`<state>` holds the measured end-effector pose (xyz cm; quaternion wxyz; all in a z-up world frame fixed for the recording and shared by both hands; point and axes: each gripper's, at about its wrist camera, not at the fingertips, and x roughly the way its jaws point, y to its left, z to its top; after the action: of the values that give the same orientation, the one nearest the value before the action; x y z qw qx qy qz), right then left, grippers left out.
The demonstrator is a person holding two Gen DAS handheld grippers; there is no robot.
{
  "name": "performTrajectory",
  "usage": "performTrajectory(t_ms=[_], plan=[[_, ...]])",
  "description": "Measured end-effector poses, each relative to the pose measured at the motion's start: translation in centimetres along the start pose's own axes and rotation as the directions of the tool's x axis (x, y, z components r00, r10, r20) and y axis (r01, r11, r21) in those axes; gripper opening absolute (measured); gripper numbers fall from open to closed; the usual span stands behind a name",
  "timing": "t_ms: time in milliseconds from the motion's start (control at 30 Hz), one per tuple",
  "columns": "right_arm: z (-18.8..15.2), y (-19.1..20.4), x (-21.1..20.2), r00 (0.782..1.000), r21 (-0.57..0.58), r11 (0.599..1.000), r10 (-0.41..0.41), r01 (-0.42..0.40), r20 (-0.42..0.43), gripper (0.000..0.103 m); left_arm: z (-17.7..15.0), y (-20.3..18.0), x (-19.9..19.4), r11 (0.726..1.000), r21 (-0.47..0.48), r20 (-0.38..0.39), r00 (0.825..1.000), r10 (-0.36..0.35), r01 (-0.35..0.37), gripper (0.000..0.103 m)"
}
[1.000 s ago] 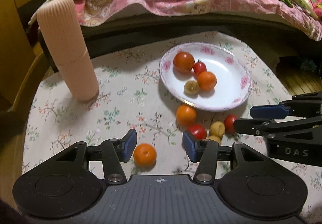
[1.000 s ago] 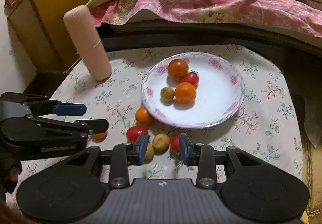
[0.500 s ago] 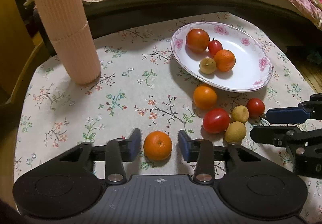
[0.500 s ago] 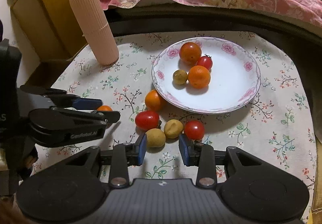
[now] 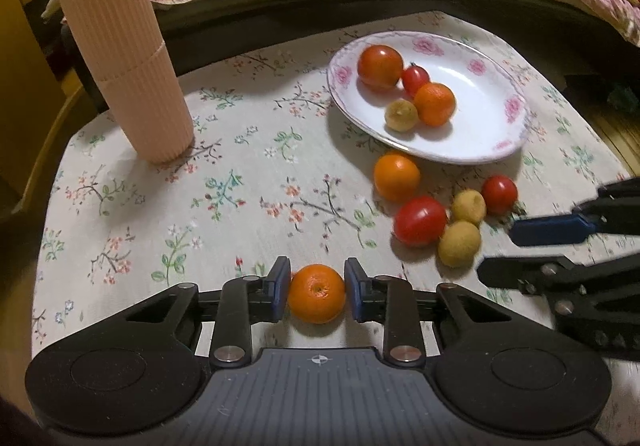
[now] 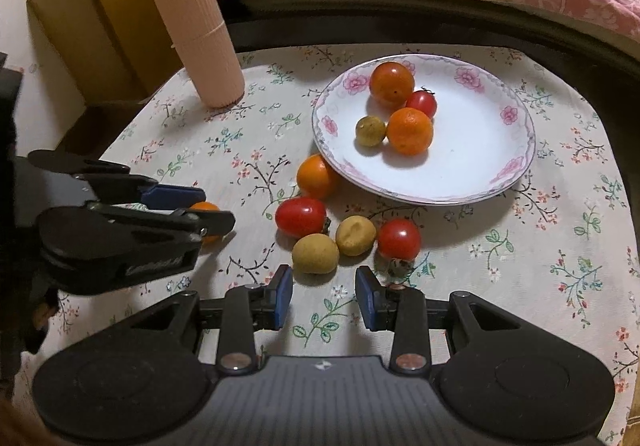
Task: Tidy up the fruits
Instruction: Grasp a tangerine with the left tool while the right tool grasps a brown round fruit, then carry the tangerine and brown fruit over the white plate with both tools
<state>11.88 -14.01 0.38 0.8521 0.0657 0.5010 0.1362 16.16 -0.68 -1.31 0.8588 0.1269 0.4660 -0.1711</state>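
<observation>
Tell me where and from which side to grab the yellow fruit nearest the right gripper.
Grip the near yellow fruit across its widest middle, coming straight in from the right gripper side. It is roundish and lies on the tablecloth. The red tomato and the other yellow fruit crowd its far side, so keep the fingers to its flanks.

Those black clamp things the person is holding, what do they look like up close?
Both match. The left tool is matte black plastic: a ribbed centre panel with a small white emblem, two round side lobes, silver rivets, and two slim fingers tipped with blue pads. The right tool looks the same. Pale lettering runs along the left one's side, too blurred to read.
</observation>
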Motion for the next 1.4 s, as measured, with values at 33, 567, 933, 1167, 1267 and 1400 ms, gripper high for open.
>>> performTrajectory(t_ms=[33, 567, 933, 1167, 1267, 1400], plan=[[0.0, 0.1, 0.1, 1.0, -0.005, 1.0, -0.001, 0.001, 0.001, 0.037, -0.2, 0.0, -0.2, 1.0, 0.003, -0.002, 1.0, -0.005, 0.005, 0.037], [0.4, 1.2, 2.8, 0.999, -0.035, 0.999, -0.029, 0.03, 0.026, 0.037, -1.6, 0.0, -0.4, 0.999, 0.034, -0.019, 0.999, -0.029, 0.03, 0.041], [-1.0, 1.7, 1.2, 0.999, -0.079, 0.996, -0.04, 0.038, -0.016, 0.032, -2.1, -0.8, -0.7, 0.998, 0.046, -0.025, 0.999, -0.04, 0.041, 0.038], [-3.3, 1.9, -1.5, 0.999, -0.112, 0.993, -0.035, 0.03, -0.039, 0.032, -3.9, -2.7, -2.4, 0.993, 0.097, -0.047, 0.997, -0.062, 0.067, 0.038], [-4.8, 2.0, -2.4, 0.997, -0.132, 0.99, -0.049, 0.04, -0.063, 0.032, -5.0, -3.5, -2.9, 0.99, 0.116, -0.064, 0.995, -0.076, 0.083, 0.038], [-6.4, 2.1, -2.9, 0.994, -0.154, 0.987, -0.069, 0.054, -0.088, 0.032, -5.7, -4.2, -3.3, 0.987, 0.139, -0.059, 0.995, -0.079, 0.086, 0.039]])
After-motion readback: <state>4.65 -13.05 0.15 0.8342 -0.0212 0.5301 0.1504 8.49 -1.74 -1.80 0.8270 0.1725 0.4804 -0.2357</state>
